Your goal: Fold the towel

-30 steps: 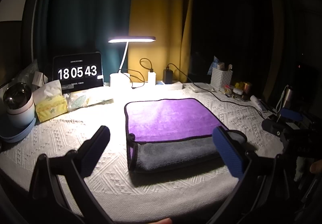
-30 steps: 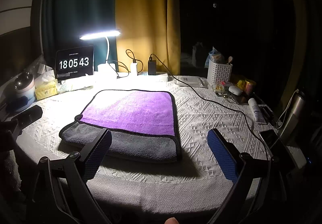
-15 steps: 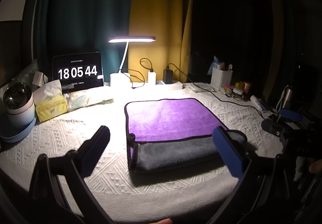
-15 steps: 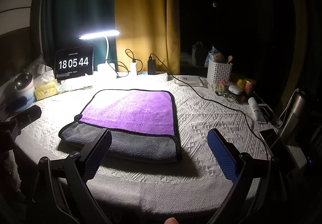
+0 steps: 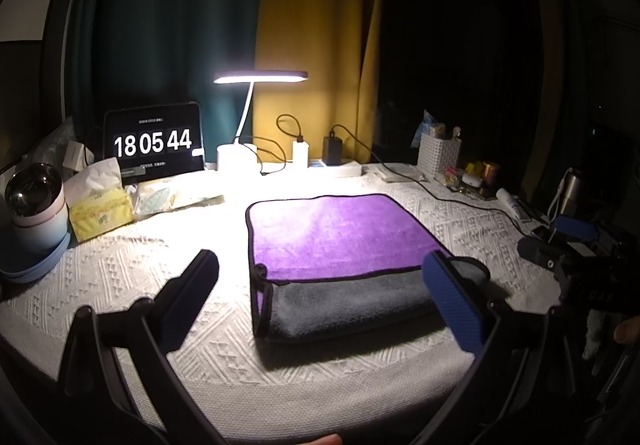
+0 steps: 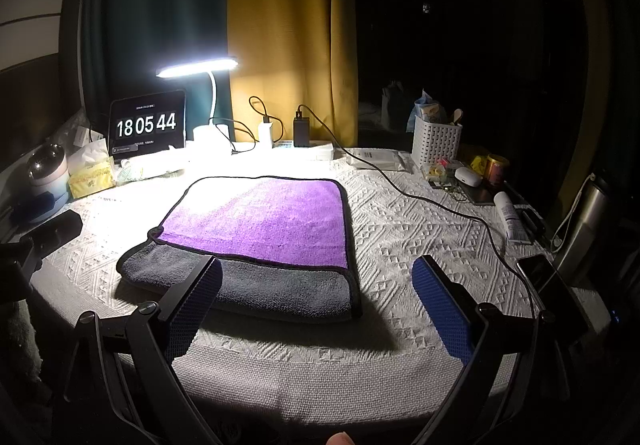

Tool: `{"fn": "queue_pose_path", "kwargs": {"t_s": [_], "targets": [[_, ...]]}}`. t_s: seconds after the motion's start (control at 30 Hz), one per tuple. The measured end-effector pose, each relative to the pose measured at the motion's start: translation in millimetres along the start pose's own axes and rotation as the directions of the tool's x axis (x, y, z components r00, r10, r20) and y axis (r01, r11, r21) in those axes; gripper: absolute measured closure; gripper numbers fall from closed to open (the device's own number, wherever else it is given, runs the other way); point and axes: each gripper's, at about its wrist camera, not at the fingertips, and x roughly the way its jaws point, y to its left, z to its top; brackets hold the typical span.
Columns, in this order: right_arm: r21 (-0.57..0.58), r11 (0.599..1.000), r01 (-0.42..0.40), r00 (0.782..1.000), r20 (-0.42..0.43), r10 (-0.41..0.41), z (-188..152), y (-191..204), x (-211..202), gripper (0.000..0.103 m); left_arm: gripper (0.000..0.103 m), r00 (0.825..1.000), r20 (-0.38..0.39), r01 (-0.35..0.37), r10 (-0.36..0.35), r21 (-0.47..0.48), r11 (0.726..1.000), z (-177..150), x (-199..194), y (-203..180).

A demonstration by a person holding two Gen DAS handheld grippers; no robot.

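Your towel (image 5: 344,241) lies flat mid-table on the white textured tablecloth (image 5: 132,277), folded once, purple layer over a grey strip along the near edge. Your left gripper (image 5: 320,297) hovers short of that edge, jaws spread wide, gripping nothing. Your right gripper (image 6: 316,297) does the same, its 2 blue pads (image 6: 440,309) apart. Behind the towel, a lit desk lamp (image 6: 198,69) and a clock (image 6: 147,125) reading 18 05 44.

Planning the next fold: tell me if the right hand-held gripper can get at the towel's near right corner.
Probably yes: the right hand-held gripper is open and empty, and the towel corner lies uncovered just ahead.
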Motion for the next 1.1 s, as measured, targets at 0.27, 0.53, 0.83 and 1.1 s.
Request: {"fn": "queue_pose_path", "kwargs": {"t_s": [0.27,0.53,0.83,1.1], "targets": [[0.000,1.000,0.000,1.000,-0.001,0.000,-0.3,0.2,1.0,0.005,0.001,1.000,0.000,-0.001,0.001,-0.001,1.000,0.3,0.1,-0.4],[0.000,1.000,0.000,1.000,-0.001,0.000,-0.2,0.1,1.3,0.005,0.001,1.000,-0.001,-0.001,0.001,-0.002,1.000,0.1,0.1,-0.3],[0.004,1.000,-0.003,1.000,-0.009,0.003,-3.1,-0.2,5.6,0.005,0.001,1.000,-0.005,-0.001,0.001,0.000,1.000,-1.2,0.7,-0.7],[0.008,1.000,-0.009,0.999,-0.037,0.010,-3.7,0.6,17.6,0.005,0.001,0.999,-0.044,0.005,-0.005,-0.008,1.000,-1.2,17.4,6.0]]}}
